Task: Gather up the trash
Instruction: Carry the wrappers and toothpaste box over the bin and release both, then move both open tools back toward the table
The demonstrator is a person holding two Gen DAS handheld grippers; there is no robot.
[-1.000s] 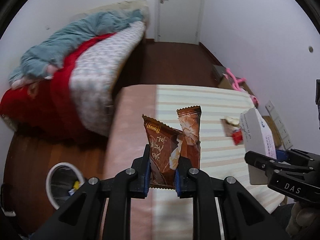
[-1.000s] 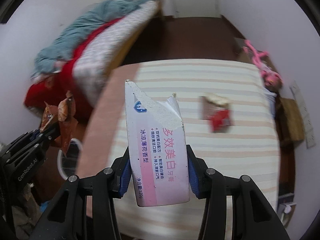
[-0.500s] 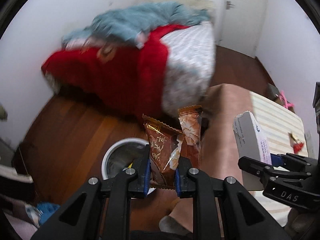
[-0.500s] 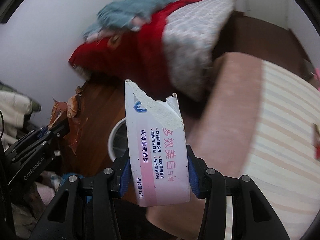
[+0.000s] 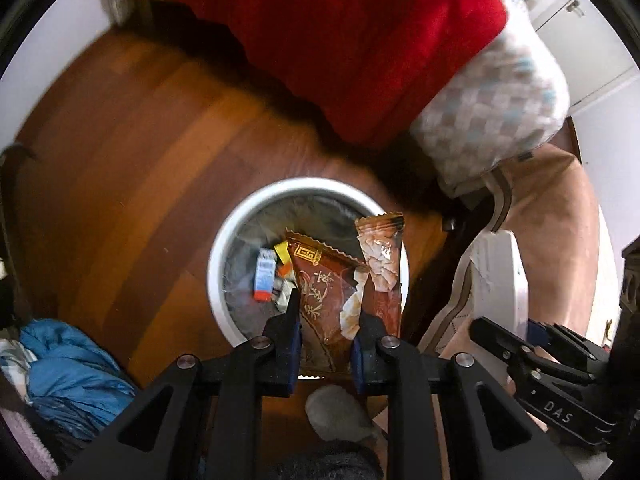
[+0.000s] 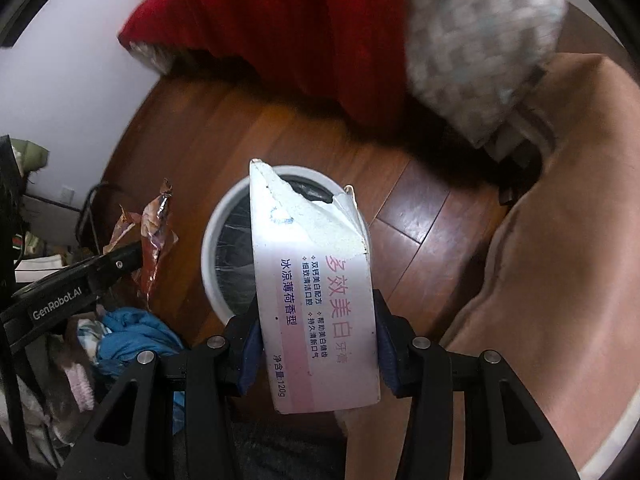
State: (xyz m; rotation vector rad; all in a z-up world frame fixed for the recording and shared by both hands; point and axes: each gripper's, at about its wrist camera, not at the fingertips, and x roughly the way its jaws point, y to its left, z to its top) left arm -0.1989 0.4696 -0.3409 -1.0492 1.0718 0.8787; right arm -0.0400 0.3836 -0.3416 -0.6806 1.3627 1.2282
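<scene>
Two grippers point down over one white round bin (image 5: 224, 240) on a wooden floor (image 5: 120, 160). The left gripper (image 5: 326, 336) is closed on two brown snack wrappers (image 5: 344, 280), pinched between narrow jaws above the bin's opening. The right gripper (image 6: 318, 336) clamps one torn white and pink toothpaste box (image 6: 316, 304) printed with Chinese characters and "120g", also above the bin. Small litter (image 5: 266, 274) lies inside the bin. "GenRobot.AI" and "DAS" are printed on the gripper arms.
</scene>
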